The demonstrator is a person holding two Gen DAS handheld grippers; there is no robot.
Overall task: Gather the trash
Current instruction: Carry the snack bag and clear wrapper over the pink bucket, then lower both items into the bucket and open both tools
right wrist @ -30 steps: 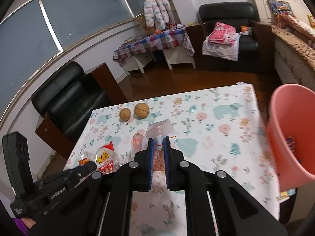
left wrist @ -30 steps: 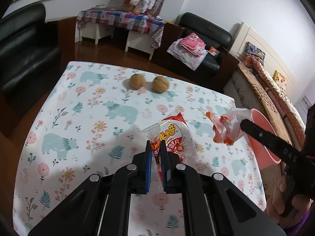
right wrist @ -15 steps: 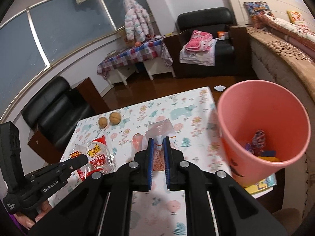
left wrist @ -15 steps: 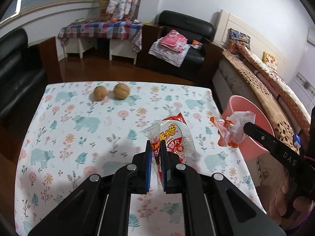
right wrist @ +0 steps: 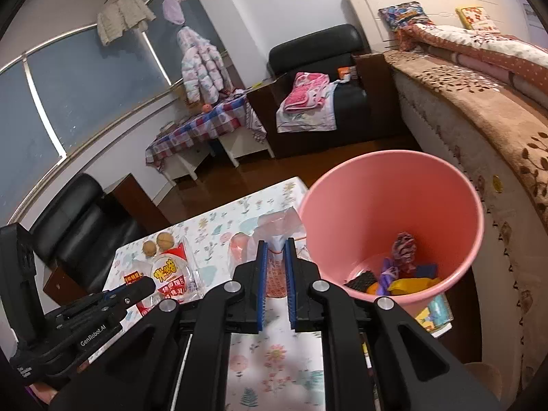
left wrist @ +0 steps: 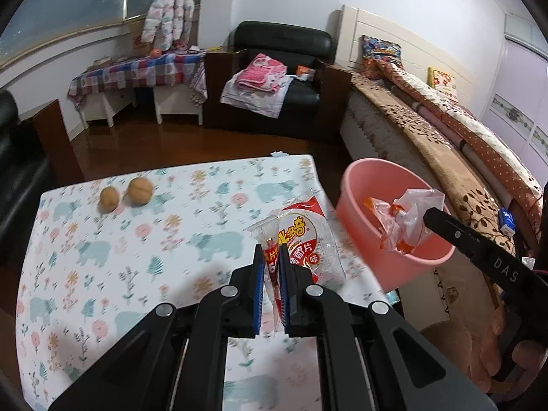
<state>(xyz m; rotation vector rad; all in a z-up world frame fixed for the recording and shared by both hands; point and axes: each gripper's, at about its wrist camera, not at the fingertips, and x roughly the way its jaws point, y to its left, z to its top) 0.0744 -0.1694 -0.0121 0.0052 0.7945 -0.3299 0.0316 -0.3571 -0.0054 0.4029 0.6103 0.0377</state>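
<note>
Pinching a red-and-white snack wrapper (left wrist: 301, 236) by its lower edge, the left gripper (left wrist: 271, 267) holds it lifted above the table (left wrist: 113, 263), whose cloth is printed with pale bears and flowers. The wrapper's clear film fans out above the blue pads (left wrist: 259, 274), which are pressed nearly together on it. The right gripper (right wrist: 275, 267) is clamped the same way on a crumpled clear-and-orange bag (right wrist: 277, 236), its pads (right wrist: 262, 274) tight against the thin plastic; from the left wrist view that bag (left wrist: 404, 219) hangs from the right gripper's tip in front of the mouth of the pink bin (left wrist: 352, 202).

The bin (right wrist: 376, 198) stands just beside the table's edge, next to a bed (right wrist: 479, 113) with a brown patterned cover. Inside it lie a few pieces already (a purple-and-white scrap (right wrist: 402, 248), something yellow (right wrist: 411, 284), something dark and meshed (right wrist: 363, 281)). Whether the bag is directly over the opening or only in front of it I cannot tell.

Two walnuts (left wrist: 125, 193) sit side by side near the far left of the table, well apart from both wrappers. The hand (left wrist: 503, 352) on the right gripper's handle shows at the lower right of the left wrist view.
</note>
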